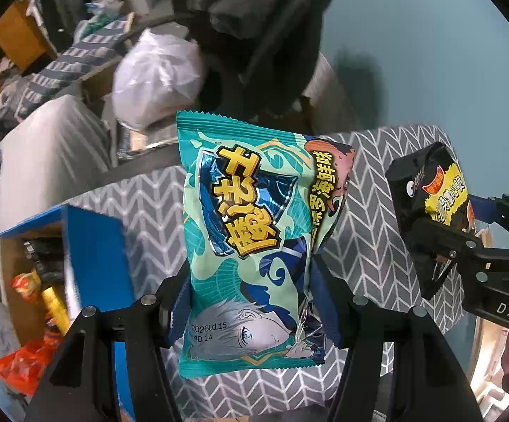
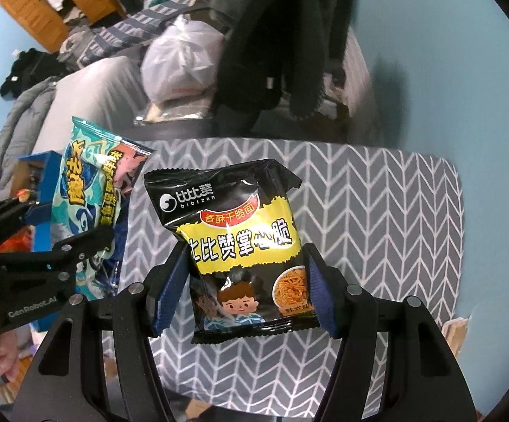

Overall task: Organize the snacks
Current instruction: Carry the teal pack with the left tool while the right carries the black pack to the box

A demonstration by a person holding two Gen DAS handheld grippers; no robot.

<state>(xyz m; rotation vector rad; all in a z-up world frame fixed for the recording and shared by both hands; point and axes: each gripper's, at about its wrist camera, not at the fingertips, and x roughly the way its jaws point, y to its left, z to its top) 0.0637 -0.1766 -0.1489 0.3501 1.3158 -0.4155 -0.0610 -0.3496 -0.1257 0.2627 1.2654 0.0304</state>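
**Two snack packets held above the patterned cloth**

While both packets are hanging clear of the grey chevron cloth (image 2: 377, 211), a blue box (image 1: 92, 246) is sitting at the far left with its open side showing orange and yellow wrappers (image 1: 39, 302) inside. Just right of the box, the left gripper (image 1: 250, 302) is pinching a teal snack packet (image 1: 254, 239) by its lower half, fingers closed against both edges, the packet standing upright. Farther right, the right gripper (image 2: 250, 292) is clamping a black bibizan noodle packet (image 2: 240, 246) the same way, its jaws narrowed onto the packet's sides. Behind the cloth, a white plastic bag (image 2: 184, 59) is resting among dark clothing (image 2: 275, 35).
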